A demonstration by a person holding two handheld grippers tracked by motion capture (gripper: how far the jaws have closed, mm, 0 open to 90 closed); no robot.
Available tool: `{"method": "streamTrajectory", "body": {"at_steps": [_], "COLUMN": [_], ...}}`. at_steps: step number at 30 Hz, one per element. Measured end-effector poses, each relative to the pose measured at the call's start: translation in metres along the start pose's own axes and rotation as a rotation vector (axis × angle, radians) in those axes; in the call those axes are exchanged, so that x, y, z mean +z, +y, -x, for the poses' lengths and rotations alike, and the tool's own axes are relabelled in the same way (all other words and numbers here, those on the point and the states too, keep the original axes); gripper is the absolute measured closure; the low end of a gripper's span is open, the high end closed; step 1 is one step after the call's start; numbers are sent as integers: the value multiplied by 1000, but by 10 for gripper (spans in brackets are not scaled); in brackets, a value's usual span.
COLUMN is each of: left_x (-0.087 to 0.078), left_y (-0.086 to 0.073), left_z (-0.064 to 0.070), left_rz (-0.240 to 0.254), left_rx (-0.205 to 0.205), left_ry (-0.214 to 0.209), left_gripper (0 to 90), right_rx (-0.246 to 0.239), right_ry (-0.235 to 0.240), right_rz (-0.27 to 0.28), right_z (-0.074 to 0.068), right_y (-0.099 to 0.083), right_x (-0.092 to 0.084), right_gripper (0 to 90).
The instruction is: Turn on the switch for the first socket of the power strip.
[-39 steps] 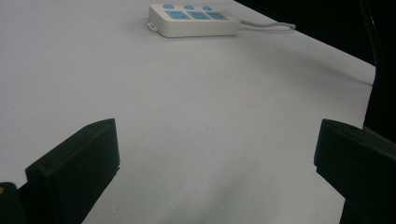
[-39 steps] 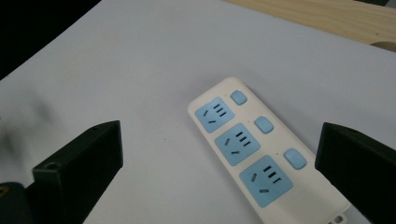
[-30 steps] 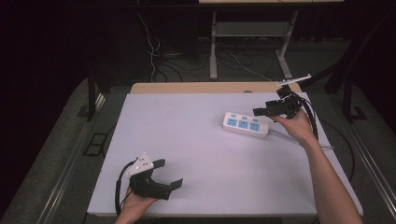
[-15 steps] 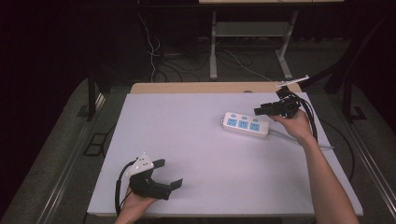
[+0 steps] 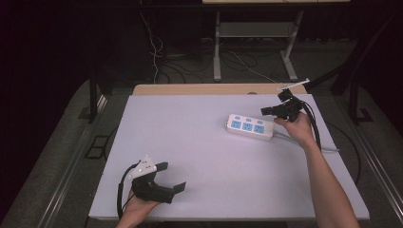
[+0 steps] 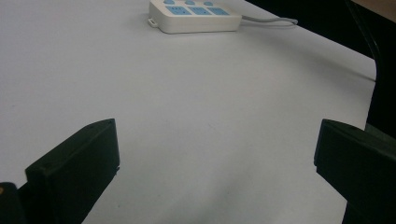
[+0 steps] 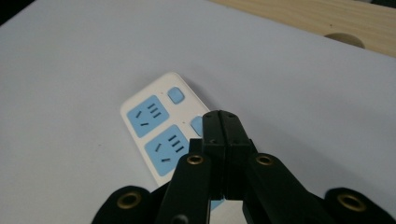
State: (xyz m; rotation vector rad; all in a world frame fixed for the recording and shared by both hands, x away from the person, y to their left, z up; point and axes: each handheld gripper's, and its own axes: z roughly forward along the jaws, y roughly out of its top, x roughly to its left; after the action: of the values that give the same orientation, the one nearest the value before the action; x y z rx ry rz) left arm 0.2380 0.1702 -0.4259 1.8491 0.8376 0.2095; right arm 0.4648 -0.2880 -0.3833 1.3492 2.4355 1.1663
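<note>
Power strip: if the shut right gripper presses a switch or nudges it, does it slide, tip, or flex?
The power strip is a flat, rigid-looking plastic block lying flat, so it should not tip or flex. The white tabletop looks smooth, so a sideways nudge probably slides it. Its cable may drag slightly.

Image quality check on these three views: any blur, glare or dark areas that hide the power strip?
High view: white table cover evenly lit, surroundings near black, white power strip with blue sockets sharp. Left gripper view: open black left tool soft and close, strip small at the top edge, faint shadows. Right gripper view: shut right tool covers part of the strip; no glare.
</note>
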Motion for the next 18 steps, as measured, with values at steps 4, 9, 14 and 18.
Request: {"method": "streamTrajectory", "body": {"at_steps": [4, 9, 14, 18], "left_x": [0, 0, 1, 1], "left_y": [0, 0, 0, 0], "left_z": [0, 0, -1, -1], "left_rz": [-2, -6, -7, -11], "left_rx": [1, 3, 5, 10], "left_ry": [1, 2, -1, -3], "left_gripper": [0, 0, 0, 0], "right_rx": [26, 44, 46, 39], "right_ry": [18, 29, 27, 18], "right_rz": [-17, -26, -39, -60], "right_z": [7, 12, 14, 14], "right_y": [-3, -6, -8, -9], "right_x": [5, 11, 17, 23], "right_gripper": [898, 898, 898, 898]}}
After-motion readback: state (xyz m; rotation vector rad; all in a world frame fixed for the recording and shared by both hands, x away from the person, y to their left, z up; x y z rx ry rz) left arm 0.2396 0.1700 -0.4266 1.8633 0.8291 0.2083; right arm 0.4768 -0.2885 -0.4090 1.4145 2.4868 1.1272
